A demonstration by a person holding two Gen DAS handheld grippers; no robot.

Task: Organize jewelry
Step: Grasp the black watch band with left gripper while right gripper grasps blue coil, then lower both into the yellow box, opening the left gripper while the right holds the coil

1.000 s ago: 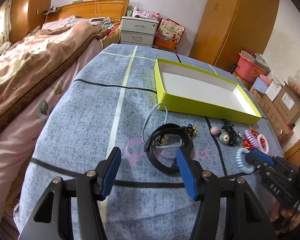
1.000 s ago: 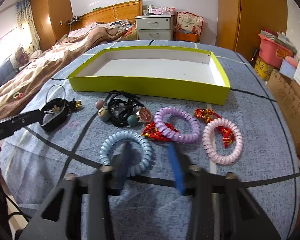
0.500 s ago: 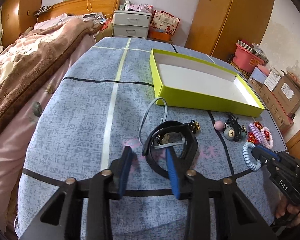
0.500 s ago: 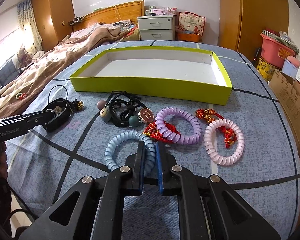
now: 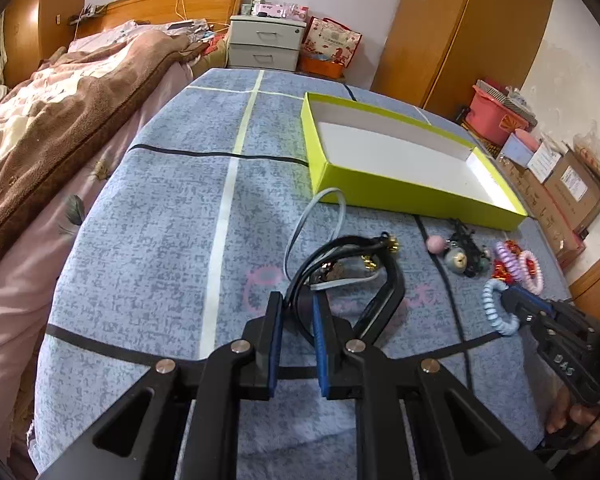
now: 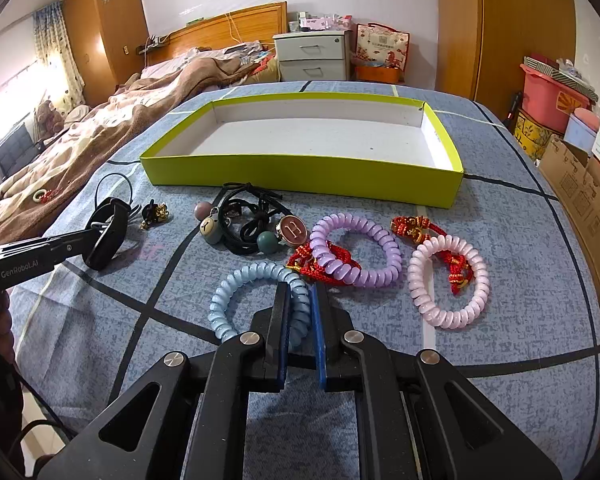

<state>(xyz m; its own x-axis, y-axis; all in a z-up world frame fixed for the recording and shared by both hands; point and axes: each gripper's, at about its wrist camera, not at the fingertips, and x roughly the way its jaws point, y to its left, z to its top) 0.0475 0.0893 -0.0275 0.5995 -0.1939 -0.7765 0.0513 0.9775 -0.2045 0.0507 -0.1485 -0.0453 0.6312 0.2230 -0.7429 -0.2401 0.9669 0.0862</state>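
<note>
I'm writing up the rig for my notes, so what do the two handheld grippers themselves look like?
Both are matte black plastic frames with triangular cutouts, silver pivot bolts and blue pads lining the finger insides. The left gripper shows white "GenRobot.AI" lettering on its side in the right wrist view. The right gripper matches it, with pale embossed lettering on its body.

Bright, even daylight fills both fisheye views. In the right wrist view, a window (image 6: 8, 92) at the far left is blown out to white glare. Shadows are soft. Edges curve strongly and darken to black corners. Focus is sharp throughout.
</note>
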